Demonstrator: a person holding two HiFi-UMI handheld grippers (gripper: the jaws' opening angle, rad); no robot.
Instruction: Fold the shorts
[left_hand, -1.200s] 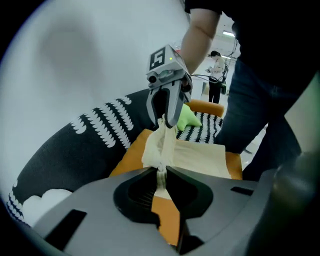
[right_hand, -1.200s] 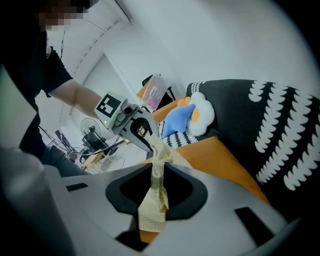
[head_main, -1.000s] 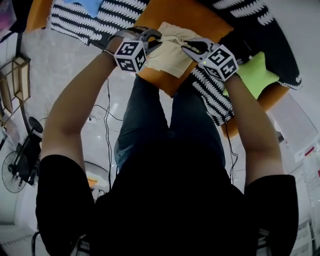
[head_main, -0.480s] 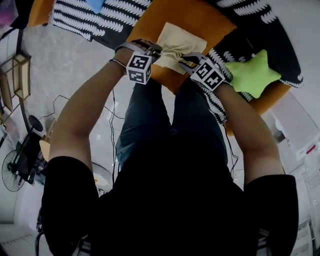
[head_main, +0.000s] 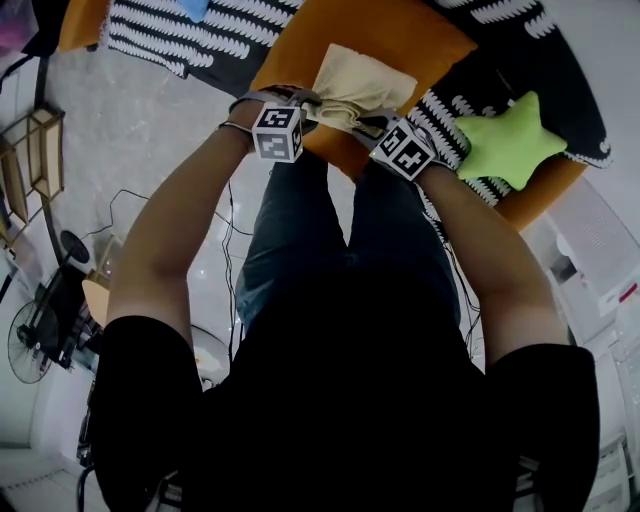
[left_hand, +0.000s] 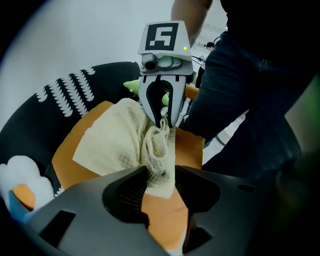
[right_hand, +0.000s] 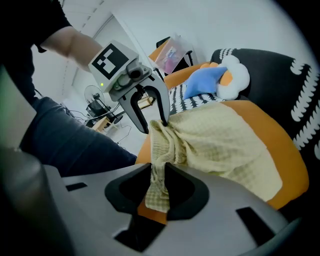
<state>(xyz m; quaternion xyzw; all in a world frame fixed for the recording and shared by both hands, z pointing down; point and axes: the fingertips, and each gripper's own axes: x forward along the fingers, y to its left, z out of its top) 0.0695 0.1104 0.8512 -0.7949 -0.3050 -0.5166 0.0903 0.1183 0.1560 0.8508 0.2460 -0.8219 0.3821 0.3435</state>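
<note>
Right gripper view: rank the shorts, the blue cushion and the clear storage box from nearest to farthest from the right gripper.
1. Shorts: pinched in the jaws.
2. Blue cushion: beyond the shorts, upper middle.
3. Clear storage box: farthest back, against the wall.

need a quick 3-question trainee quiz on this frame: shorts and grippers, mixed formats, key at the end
1. Multiple choice: the shorts lie on A) an orange cushion, B) a wooden table, C) a metal tray.
2. True or false: the right gripper is shut on a bunched edge of the shorts.
3. Fill in: the gripper whose jaws stand apart around the cloth is the ____ one.

Key
1. A.
2. True.
3. Left. The left gripper has just been opening its jaws; the shorts' cloth hangs between them, not pinched.
</note>
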